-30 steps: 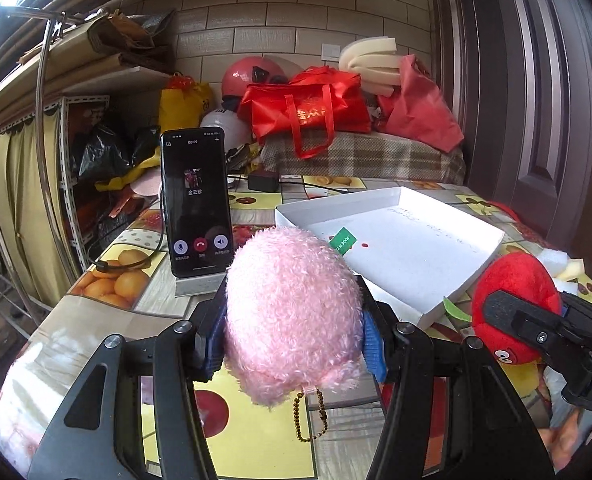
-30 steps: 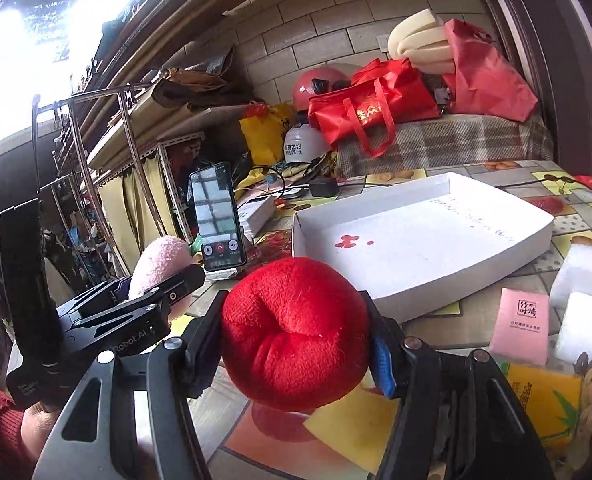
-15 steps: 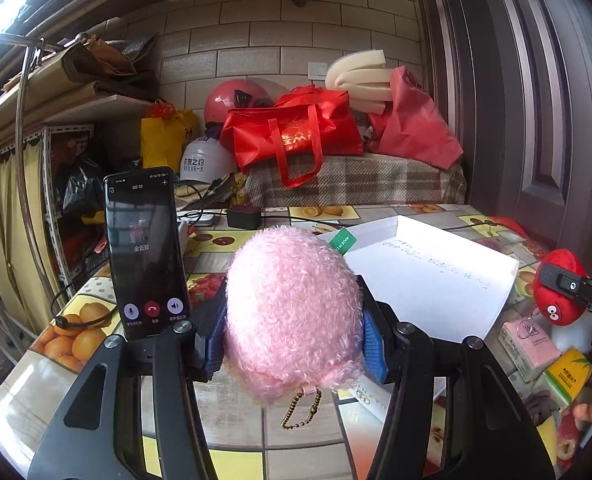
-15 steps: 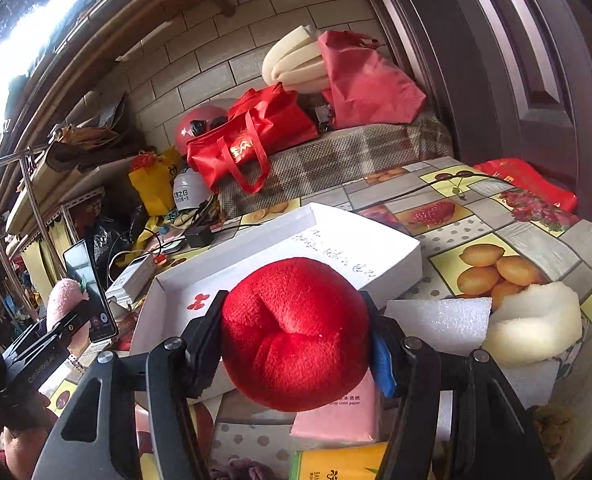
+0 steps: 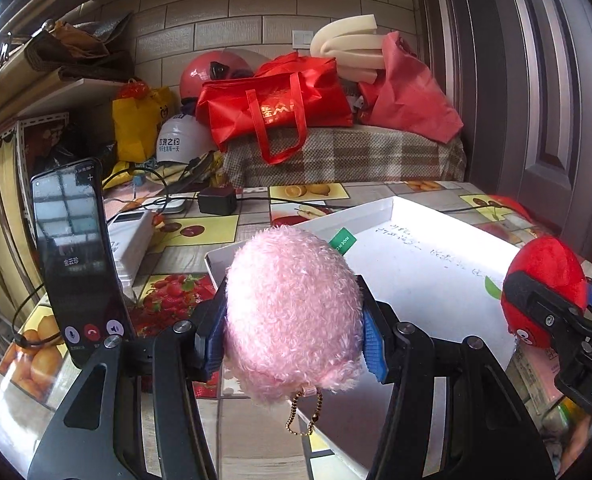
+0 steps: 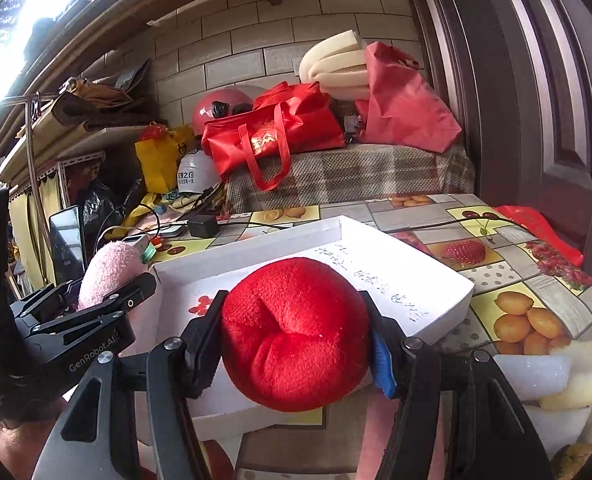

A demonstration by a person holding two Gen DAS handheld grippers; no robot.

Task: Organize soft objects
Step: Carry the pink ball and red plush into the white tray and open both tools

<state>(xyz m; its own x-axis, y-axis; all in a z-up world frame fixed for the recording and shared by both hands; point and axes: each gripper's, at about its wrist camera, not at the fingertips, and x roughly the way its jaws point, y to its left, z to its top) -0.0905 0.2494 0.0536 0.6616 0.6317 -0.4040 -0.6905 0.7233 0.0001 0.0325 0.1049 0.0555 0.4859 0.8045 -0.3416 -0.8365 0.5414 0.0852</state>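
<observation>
A fuzzy pink plush [image 5: 293, 312] sits clenched between the blue pads of the left gripper [image 5: 293, 334], bulging above and below the fingers, a bead chain [image 5: 304, 414] dangling beneath it; a round red plush [image 6: 296, 332] is pinched the same way in the right gripper [image 6: 298, 340], its seam dimple facing the camera. Both toys hang above the near edge of a shallow white box [image 5: 428, 276], the pink one over its left corner, the red one over its front wall [image 6: 231, 420].

The left wrist view alone shows the red toy's printed face low on its side [image 5: 526, 336], a green tag [image 5: 342, 240] behind the pink plush, and an upright phone [image 5: 77, 256] with a call screen just left of the gripper; the right wrist view alone shows white foam blocks [image 6: 530, 376] and a pale yellow foam lump [image 6: 584, 376] on the fruit-print tablecloth [image 6: 512, 312] to the right of the box, plus a hand [image 6: 11, 438] under the left gripper's handle [image 6: 75, 336].

The box floor lies bare but for handwriting [image 6: 380, 284] and a small red mark [image 6: 199, 304]; its low walls frame it on all sides; the phone crowds the left, the foam the right, while a black charger [image 5: 217, 202] and cable sit beyond the far rim.
</observation>
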